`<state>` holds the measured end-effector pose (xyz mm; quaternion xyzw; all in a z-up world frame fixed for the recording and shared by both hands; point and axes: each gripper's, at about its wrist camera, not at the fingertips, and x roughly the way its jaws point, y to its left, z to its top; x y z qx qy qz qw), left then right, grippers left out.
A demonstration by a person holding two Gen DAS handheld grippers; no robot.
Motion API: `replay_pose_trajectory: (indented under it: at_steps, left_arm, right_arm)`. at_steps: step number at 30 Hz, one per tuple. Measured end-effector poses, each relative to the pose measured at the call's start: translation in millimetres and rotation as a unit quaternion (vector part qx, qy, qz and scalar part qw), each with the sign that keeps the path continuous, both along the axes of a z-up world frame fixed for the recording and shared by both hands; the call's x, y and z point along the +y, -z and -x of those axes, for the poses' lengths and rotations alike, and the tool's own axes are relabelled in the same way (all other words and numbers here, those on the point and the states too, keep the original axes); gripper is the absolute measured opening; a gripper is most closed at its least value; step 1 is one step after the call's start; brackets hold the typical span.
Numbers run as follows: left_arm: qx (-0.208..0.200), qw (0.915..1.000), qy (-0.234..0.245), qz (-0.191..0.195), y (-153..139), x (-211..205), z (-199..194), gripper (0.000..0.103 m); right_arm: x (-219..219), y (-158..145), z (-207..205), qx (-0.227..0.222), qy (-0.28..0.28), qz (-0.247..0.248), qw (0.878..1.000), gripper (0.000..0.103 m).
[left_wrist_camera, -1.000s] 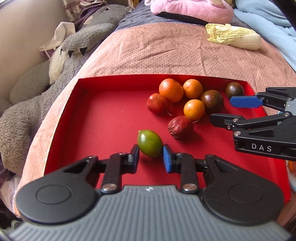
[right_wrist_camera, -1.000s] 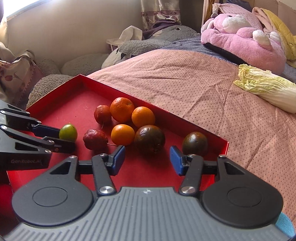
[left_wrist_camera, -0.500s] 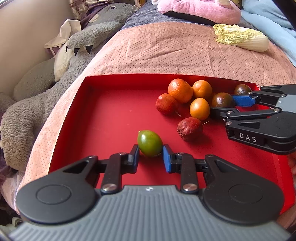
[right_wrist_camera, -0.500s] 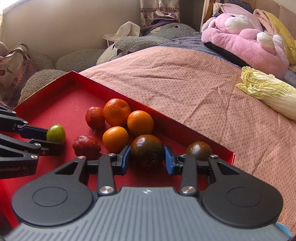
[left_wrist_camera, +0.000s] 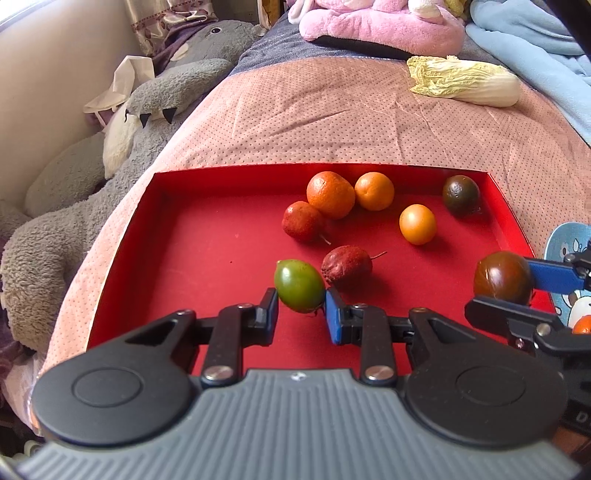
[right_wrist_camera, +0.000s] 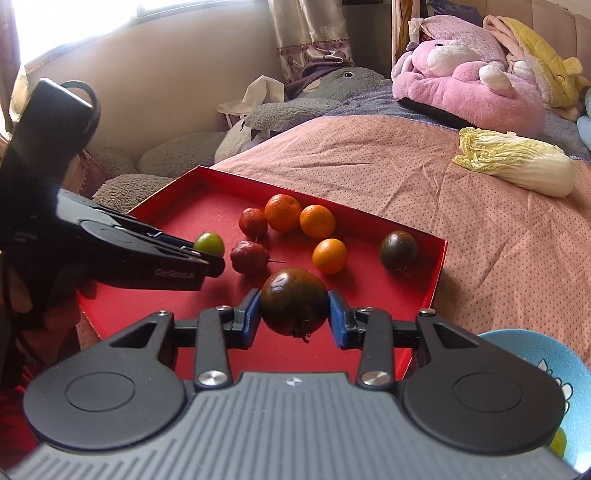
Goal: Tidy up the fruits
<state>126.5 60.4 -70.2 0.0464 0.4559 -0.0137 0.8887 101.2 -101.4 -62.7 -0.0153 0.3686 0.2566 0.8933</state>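
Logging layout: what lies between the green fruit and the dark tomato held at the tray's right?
The wrinkled red fruit, beside the green fruit; then bare tray up to the dark tomato. Left wrist view.

Home bedroom, pink dotted bedspread [right_wrist_camera: 406,177], pink plush toy [right_wrist_camera: 465,88] and grey plush toy [left_wrist_camera: 110,177] lying on it, patterned curtain [right_wrist_camera: 295,33], blue blanket [left_wrist_camera: 535,40]

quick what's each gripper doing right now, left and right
Left gripper: shut on the green fruit.
Right gripper: shut on the dark tomato, lifted above the red tray.
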Motion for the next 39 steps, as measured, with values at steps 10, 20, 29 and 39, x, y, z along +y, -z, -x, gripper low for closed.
replay_pose_trajectory:
  at_steps: [10,20,29,39]
  left_arm:
    - [-0.013,0.9998,-0.013,0.002,-8.6,-5.2,9.0,0.031]
    - [-0.027,0.9995,-0.015,-0.003,-15.8,-13.1,19.0,0.031]
    - [-0.034,0.9992,-0.019,-0.003,-18.8,-20.0,23.0,0.031]
    - [-0.035,0.9993,-0.016,0.001,-20.0,-27.6,25.9,0.031]
  right_arm:
    - [-11.3,-13.6,38.0,-0.001,-0.002,0.0,1.0,0.044]
    - [-21.7,-20.7,59.2,-0.006,0.004,-0.016,1.0,0.044]
    - [-26.4,-26.5,63.1,-0.012,0.0,-0.029,0.999,0.044]
    - [-31.9,-27.9,66.7,-0.012,0.005,-0.033,0.999,0.044]
